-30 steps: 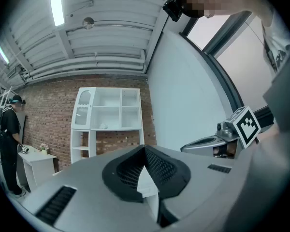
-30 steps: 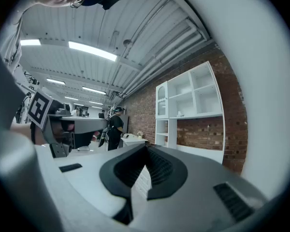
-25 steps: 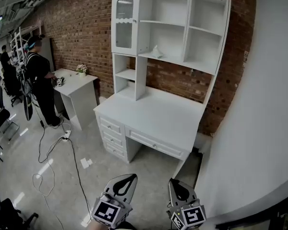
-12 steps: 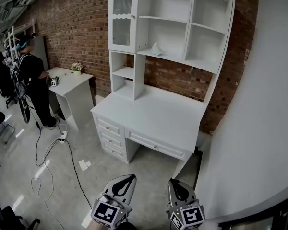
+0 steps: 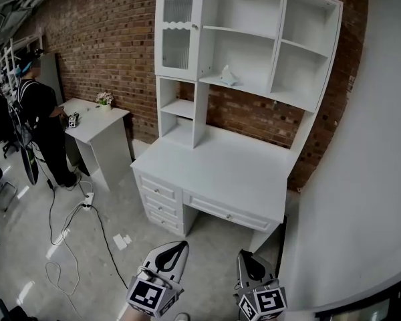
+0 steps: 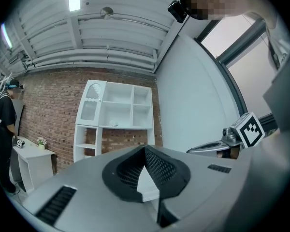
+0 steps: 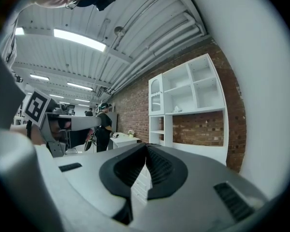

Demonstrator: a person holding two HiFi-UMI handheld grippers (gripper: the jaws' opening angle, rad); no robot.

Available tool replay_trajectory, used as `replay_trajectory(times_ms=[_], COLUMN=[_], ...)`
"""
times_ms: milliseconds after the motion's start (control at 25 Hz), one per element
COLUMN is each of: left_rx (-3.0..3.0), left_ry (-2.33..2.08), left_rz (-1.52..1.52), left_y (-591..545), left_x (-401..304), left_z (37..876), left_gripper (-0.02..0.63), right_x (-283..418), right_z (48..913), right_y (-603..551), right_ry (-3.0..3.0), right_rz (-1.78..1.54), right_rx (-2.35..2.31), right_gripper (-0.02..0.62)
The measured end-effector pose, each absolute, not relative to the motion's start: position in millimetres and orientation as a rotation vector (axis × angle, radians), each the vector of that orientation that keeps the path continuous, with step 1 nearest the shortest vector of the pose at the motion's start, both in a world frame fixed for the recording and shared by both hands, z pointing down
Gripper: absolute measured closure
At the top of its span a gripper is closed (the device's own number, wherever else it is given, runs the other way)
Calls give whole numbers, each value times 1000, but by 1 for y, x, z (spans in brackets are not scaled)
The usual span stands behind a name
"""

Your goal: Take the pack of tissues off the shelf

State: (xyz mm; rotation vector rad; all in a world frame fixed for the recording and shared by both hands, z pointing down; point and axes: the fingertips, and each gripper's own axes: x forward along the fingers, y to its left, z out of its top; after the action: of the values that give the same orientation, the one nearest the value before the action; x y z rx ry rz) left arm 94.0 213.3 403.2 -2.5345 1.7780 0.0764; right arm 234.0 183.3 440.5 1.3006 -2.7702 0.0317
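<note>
While the pack of tissues (image 5: pixel 228 77) is seen clearly only in the head view, the left hand-held gripper (image 6: pixel 145 150) and right hand-held gripper (image 7: pixel 146 148) are shown closed, empty.

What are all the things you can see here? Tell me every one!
desk with shelves: one, white, straight ahead
pack of tissues: one, white, on the desk's middle shelf
brick wall: one, red-brown, behind the desk
small table: one, white, left of the desk
flower pot: one, pale, on the small table
cables: several, dark, on the floor
person: one, black clothes, by the small table
left tongs: one, grey, bottom edge, shut
right tongs: one, grey, bottom edge, shut
</note>
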Motion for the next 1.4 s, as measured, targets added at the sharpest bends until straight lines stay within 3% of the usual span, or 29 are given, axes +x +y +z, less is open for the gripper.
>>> replay_trajectory(times_ms=[760, 1400], left_rx=[-2533, -2573], left_ry=[1790, 1774], left_rz=[-56, -83], left_y=[151, -90], left_x=[-39, -94], left_z=[441, 438], left_gripper=[595, 595], right_x=[83, 33], right_z=[457, 443], right_y=[107, -138], right_ry=[-2822, -2813], right_rz=[18, -5], right_rx=[1176, 1283], right_gripper=[589, 589])
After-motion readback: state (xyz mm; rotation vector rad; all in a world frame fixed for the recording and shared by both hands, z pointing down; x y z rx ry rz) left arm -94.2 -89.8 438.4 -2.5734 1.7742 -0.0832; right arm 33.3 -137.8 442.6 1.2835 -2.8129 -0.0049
